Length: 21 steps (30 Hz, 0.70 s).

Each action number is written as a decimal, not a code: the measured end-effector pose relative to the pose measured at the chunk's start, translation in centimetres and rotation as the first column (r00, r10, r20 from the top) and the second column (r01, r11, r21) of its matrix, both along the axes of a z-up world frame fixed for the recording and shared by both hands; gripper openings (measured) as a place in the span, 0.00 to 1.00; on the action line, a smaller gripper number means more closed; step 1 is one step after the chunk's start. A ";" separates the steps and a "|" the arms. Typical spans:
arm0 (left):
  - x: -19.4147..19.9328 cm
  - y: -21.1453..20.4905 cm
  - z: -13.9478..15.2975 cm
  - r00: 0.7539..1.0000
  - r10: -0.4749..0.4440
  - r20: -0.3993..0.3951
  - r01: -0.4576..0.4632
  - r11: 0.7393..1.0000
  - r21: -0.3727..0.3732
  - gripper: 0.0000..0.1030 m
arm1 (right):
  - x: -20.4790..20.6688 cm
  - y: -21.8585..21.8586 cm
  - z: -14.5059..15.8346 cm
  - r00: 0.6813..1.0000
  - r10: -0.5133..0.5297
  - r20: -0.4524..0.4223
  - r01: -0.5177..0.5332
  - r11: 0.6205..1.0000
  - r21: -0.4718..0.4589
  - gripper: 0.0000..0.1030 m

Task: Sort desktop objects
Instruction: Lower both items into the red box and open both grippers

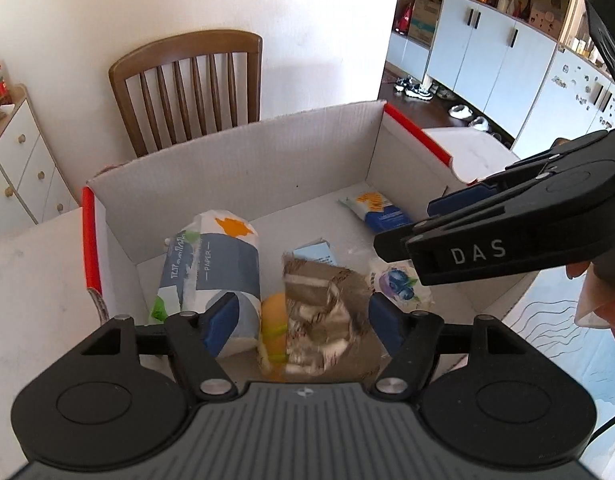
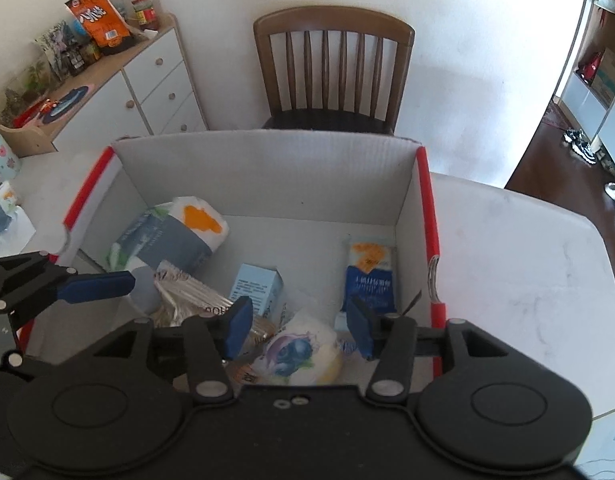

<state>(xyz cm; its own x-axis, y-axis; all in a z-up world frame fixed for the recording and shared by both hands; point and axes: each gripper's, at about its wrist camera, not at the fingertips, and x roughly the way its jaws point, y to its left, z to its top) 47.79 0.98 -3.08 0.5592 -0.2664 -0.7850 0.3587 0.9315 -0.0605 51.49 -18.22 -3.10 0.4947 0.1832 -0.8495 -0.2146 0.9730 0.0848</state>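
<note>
I am dropping the shiny snack bag (image 1: 323,312) into the box (image 1: 243,152); it is blurry between my left gripper's (image 1: 301,320) wide-open fingers. My right gripper (image 2: 299,330) is hanging open, empty. Next, I should fetch more.

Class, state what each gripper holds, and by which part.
Nothing is held: the left gripper and right gripper both hang open above the box.

bright daylight, soft shadows inside the box (image 2: 267,168); strong fisheye bending at edges; brown wrapper (image 1: 323,320) motion-blurred in left view
</note>
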 end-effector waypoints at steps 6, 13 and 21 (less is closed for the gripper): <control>-1.2 0.1 1.6 1.000 -0.010 0.021 0.010 1.000 -0.013 0.69 | -1.2 -0.2 1.5 1.000 0.003 0.013 -0.003 1.000 0.010 0.51; -3.6 -0.2 3.7 0.998 -0.024 0.058 0.025 1.000 -0.018 0.69 | -3.1 -0.3 3.0 0.999 0.010 0.035 -0.010 1.000 0.002 0.51; -6.8 -0.5 5.5 0.995 -0.036 0.089 0.039 0.999 -0.031 0.69 | -6.2 -0.9 4.7 0.998 0.019 0.055 -0.019 1.000 0.000 0.51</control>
